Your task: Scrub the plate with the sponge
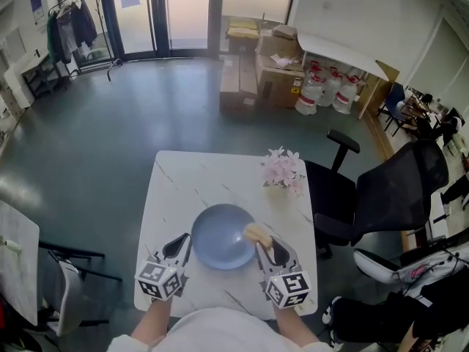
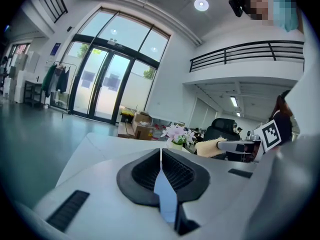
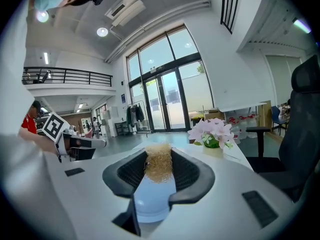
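Right fingers (image 3: pixel 192 173) pinch the sponge (image 3: pixel 158 165) over the plate (image 1: pixel 220 246).

Open-plan office or lobby workspace, double height. Tall glass doors (image 1: pixel 157 13) at the far end, with a clothes rack (image 1: pixel 73 24) beside them. Bare grey floor (image 1: pixel 95 145). Stacked cardboard boxes (image 1: pixel 275 68) and big water jugs (image 1: pixel 326 94) along the wall. Black office chairs (image 1: pixel 381 196) just right of the white marble-look bench (image 1: pixel 183 182), which has a small pot of pink flowers (image 1: pixel 282 169) on it. Mezzanine with a black railing (image 2: pixel 250 54) overhead and round ceiling lights (image 2: pixel 201 4).
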The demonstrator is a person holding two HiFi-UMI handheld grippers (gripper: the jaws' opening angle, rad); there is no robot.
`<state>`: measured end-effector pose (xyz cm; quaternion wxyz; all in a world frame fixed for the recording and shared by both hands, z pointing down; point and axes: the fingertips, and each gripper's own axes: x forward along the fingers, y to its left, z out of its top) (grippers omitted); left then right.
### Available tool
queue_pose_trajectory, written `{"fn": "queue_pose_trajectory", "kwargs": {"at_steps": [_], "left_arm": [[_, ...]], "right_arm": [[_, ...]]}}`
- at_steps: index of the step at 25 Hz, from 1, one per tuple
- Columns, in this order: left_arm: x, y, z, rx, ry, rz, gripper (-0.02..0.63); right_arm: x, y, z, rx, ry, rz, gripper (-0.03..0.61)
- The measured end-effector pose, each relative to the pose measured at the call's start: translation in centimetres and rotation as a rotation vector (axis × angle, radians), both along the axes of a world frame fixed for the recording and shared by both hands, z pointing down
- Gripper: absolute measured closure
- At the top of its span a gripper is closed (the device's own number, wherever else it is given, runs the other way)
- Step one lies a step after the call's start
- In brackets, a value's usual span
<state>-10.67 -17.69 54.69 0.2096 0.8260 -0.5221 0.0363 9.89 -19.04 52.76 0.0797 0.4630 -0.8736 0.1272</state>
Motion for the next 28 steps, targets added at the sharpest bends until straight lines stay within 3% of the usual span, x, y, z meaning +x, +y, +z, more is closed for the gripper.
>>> {"fn": "queue_pose_trajectory", "kwargs": {"at_steps": [17,28], "left_arm": [[-0.6,-2.9,6.4,-0.184,0.052,-0.055,0.575],[-0.7,-3.1,11.4,-0.369,0.124,-0.076,0.574]], "right_arm": [[-0.3,-0.8,1.7,-0.046,0.022,-0.007,0.436],[-1.3,-0.6,2.3,-0.06,0.023,-0.037,0.436]]}}
